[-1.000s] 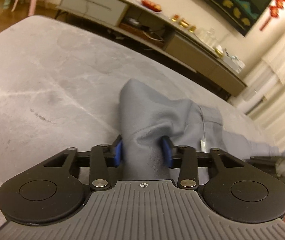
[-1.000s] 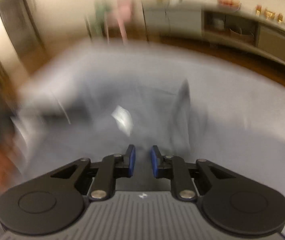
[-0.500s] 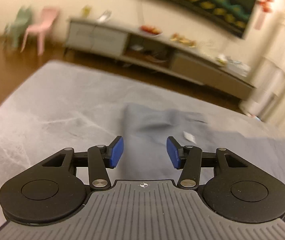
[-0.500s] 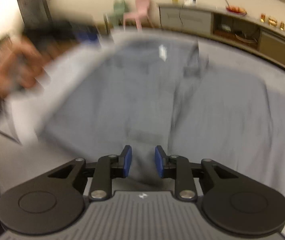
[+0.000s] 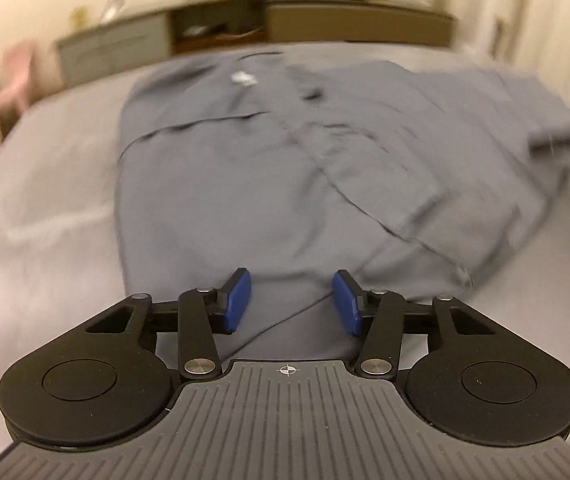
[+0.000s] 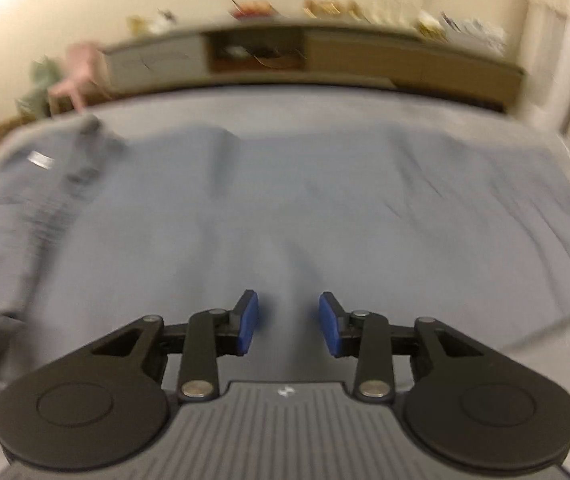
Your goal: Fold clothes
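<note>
In the left wrist view my left gripper (image 5: 291, 300) hangs part-open and empty over the near hem of the garment (image 5: 285, 168), which lies spread on the table (image 5: 45, 200) from 12 to 3 o'clock, I judge so a fold can start. In the right wrist view my right gripper (image 6: 288, 322) is opening, nothing between its pads, above the cloth (image 6: 285, 208), with the tag (image 6: 41, 159) at 10 o'clock.

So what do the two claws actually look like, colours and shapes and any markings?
Both look alike. The left claw has blue pads on black linkage arms with silver pivot pins, two round black discs at the sides, and a grey ribbed body bearing a small white crosshair mark. The right claw has the same build, with a small white mark. No cables or sleeves show.
</note>
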Demonstrator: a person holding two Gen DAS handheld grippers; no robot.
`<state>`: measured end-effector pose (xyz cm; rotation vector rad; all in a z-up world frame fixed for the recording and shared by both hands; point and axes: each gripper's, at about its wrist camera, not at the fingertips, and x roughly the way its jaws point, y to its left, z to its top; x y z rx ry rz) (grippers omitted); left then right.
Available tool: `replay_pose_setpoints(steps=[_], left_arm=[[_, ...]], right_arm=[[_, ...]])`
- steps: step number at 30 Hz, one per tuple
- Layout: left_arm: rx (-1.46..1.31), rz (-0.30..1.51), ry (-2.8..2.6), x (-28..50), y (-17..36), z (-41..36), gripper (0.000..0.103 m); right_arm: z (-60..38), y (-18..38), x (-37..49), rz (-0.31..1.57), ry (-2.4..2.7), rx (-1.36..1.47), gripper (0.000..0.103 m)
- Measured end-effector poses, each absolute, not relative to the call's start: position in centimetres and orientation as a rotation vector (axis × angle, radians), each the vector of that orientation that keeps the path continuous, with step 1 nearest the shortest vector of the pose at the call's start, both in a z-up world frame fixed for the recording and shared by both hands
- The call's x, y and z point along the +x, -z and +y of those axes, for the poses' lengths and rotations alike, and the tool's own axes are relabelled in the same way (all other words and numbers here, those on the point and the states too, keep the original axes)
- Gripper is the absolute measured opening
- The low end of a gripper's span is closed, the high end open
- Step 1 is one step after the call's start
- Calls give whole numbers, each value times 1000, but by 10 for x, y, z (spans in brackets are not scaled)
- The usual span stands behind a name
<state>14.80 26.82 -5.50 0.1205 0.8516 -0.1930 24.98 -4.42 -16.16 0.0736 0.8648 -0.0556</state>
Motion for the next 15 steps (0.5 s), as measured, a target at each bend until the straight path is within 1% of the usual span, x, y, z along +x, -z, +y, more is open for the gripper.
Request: replay_pose_setpoints(steps=[1,2,11,13,15], left_arm=[[146,839,148,149,54,270,42],[143,834,129,150,56,274,42],[123,837,-12,147,57,302,43],[123,837,-42,144,56,306,47],[118,840,-67,138,53,309,53]], right_arm=[[-44,164,247,866,49,57,46],[-39,164,246,868,36,46,47],[23,161,256,852,-75,-23,47],[30,161,257,849,-92,-31,47],[31,161,258,848,-106,-34,47]])
